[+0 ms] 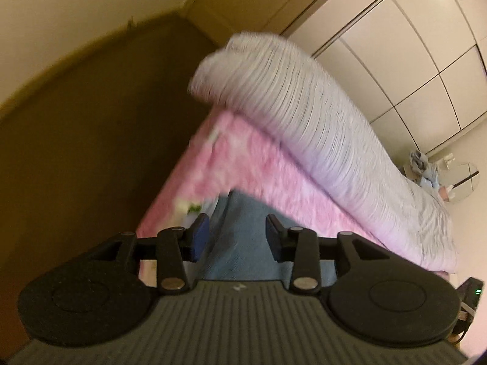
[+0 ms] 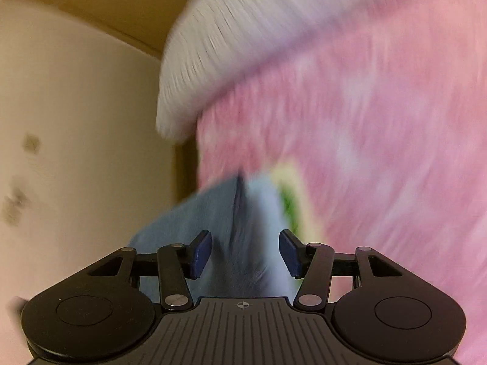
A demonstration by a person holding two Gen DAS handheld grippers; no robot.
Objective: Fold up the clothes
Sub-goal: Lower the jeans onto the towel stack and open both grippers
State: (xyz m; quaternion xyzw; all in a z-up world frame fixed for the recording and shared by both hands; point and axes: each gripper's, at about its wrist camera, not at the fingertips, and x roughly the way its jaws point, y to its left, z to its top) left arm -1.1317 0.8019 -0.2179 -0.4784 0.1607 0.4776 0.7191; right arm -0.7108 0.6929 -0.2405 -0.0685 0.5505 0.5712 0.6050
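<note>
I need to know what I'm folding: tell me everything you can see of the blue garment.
The blue garment is a light, denim-like blue cloth, bunched with a dark crease down its middle. It lies on the pink bedspread, running between the open pads of both the left gripper and the right gripper. Blur hides whether the pads touch it, and its type.

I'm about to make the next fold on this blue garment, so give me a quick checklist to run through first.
1. Blue garment lies between the pads of the left hand-held gripper: ok.
2. Left pads pressing the cloth: not ok, a gap shows on both sides.
3. Blue garment lies between the pads of the right hand-held gripper: ok.
4. Right pads pressing the cloth: not ok, they stand apart from it.
5. Garment lying flat on the pink bedspread: cannot tell, both views are blurred.
6. Striped duvet off the garment: ok.
</note>
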